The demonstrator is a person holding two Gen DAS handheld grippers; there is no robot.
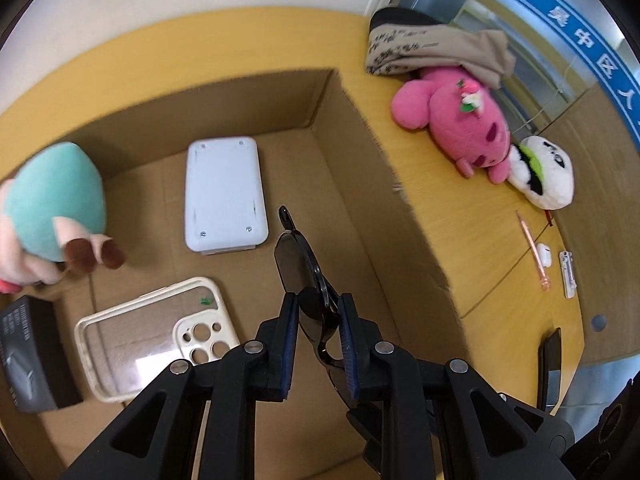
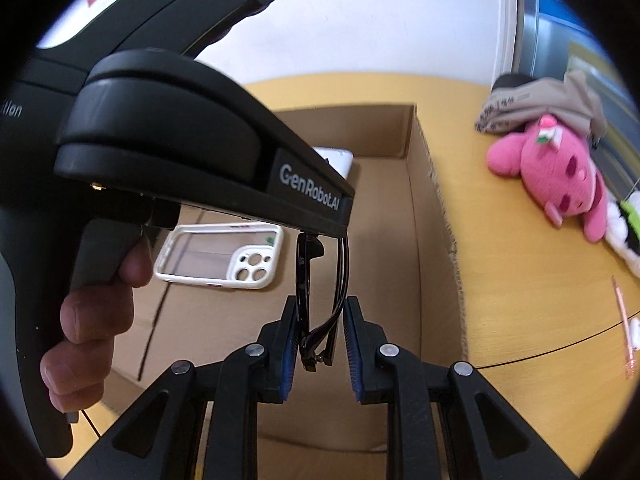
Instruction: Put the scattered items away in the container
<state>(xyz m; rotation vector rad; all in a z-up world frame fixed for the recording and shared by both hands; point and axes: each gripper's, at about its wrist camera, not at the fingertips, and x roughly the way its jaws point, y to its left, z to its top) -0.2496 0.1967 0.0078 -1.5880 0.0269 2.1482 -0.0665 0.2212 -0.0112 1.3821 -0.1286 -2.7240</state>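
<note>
1. Hanging over the cardboard box (image 1: 352,128), a pair of black sunglasses (image 1: 298,268) is pinched by the left gripper (image 1: 318,316), its blue-padded fingers pressed onto the frame near the hinge.
2. The right gripper (image 2: 320,328) has the same sunglasses (image 2: 320,320) between its fingers; the left pad touches the folded frame, the right pad stands slightly off it, so I cannot tell if it truly grips.
3. On the box floor, at 11 o'clock from the glasses, lies a white rectangular device (image 1: 224,196); at 8 o'clock a cream phone case (image 1: 156,332); farther left a dark small box (image 1: 32,356).
4. A teal plush (image 1: 56,196) sits at the box's left edge.
5. Outside, at 2 o'clock on the yellow table (image 1: 480,240), lie a pink plush (image 1: 456,120) and a panda plush (image 1: 544,172), touching.
</note>
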